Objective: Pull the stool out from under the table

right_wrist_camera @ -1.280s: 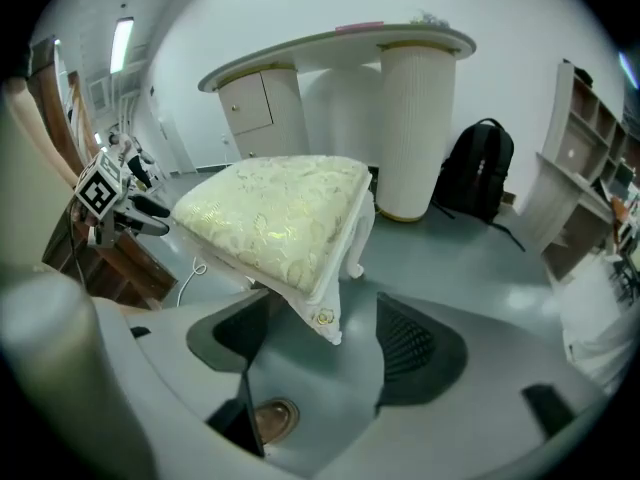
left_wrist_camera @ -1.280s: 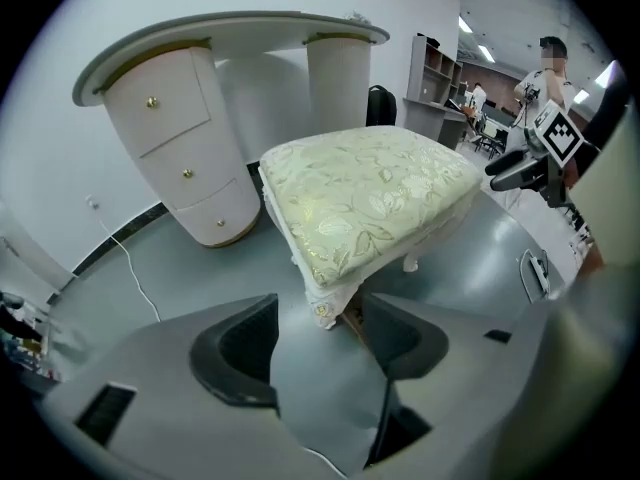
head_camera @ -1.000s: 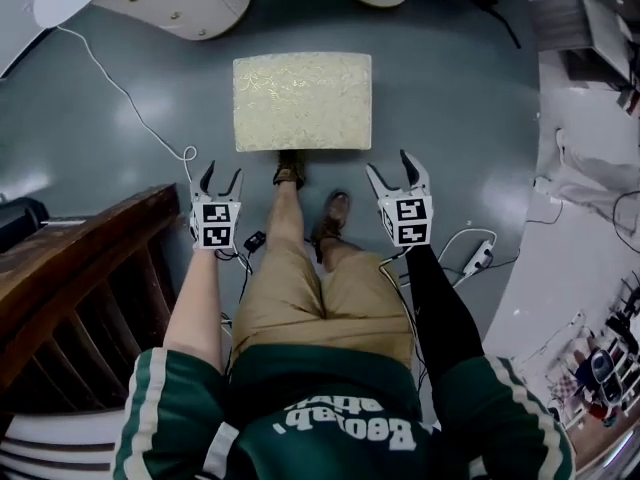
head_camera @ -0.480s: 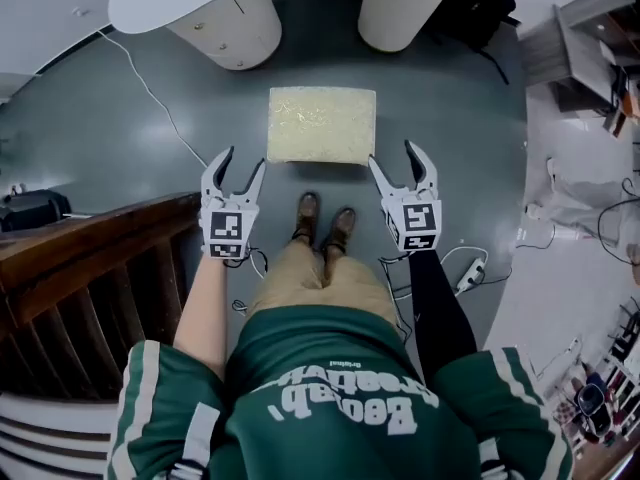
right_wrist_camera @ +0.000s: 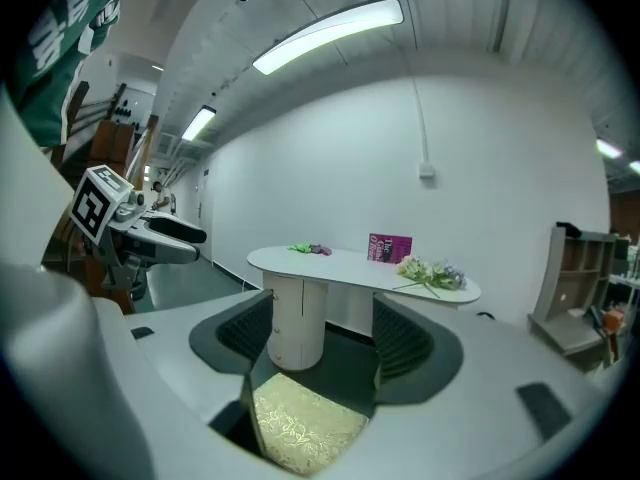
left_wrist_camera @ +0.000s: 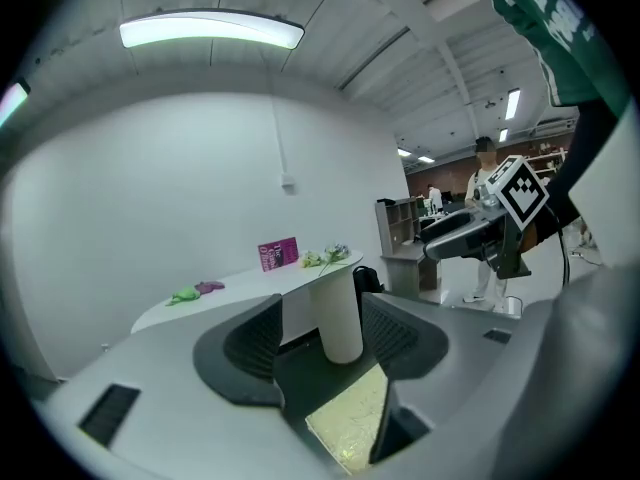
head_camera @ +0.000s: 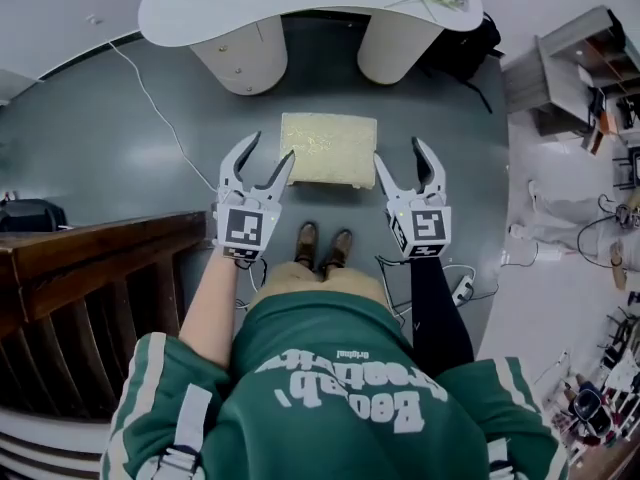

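The left hand-held gripper (head_camera: 268, 155) and the right hand-held gripper (head_camera: 401, 158) are both being held released, their jaws standing wide apart with nothing between the pads. The stool (head_camera: 328, 148) is standing on the grey floor (head_camera: 130, 138) between the two hand-held grippers, just ahead of and below their tips, and is being touched by neither. Its pale gold patterned cushion is facing up. Farther ahead of both hand-held grippers the white tabletop (head_camera: 300, 8) is being carried on two rounded pedestals (head_camera: 243, 58) — the stool is sitting clear of its edge.
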Demonstrator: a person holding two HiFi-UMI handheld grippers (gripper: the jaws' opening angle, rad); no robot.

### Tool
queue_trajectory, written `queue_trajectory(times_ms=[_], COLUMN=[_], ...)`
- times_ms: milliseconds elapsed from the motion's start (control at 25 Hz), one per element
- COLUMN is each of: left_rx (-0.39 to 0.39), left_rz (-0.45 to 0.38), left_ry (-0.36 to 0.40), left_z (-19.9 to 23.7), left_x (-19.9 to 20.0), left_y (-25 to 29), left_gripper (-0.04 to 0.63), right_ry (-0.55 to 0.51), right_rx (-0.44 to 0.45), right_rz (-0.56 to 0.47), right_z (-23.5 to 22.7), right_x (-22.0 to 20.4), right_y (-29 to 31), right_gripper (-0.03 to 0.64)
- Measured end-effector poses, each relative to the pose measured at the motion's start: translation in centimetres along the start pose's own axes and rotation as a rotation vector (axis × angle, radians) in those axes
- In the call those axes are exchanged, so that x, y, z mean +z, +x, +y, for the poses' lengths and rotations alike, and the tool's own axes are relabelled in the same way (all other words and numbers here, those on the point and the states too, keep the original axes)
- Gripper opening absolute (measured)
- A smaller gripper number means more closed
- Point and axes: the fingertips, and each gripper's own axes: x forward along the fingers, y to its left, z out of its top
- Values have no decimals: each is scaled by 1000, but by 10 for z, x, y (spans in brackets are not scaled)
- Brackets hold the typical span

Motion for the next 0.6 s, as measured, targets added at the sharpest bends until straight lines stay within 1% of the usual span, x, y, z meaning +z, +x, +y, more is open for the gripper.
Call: queue_trajectory(times_ms=[80, 160, 240, 320, 440, 600], left_rx=[-18, -27, -39, -46, -35, -30], left_rz=[-38, -89, -127, -144, -162, -220], left_ry=[-3, -21, -20, -6, -16, -7], left_z=[5, 14, 22, 29, 40, 43], left_x=[22, 44, 60, 73, 91, 109], left_y=[1, 3, 6, 10, 10, 1], left_gripper=[267, 267, 267, 267, 267, 267], right_ry=[-4, -26, -46, -55, -76, -106], right_rx=[-13, -21, -33, -49, -58, -55], right_rz=[-22, -51, -81, -108, -135, -147], right_z=[7, 14, 20, 21, 21, 20], right_x=[16, 37, 57, 75, 96, 108], right_y=[-1, -1, -1, -3, -3, 1], right_gripper=[325, 325, 325, 327, 327, 328])
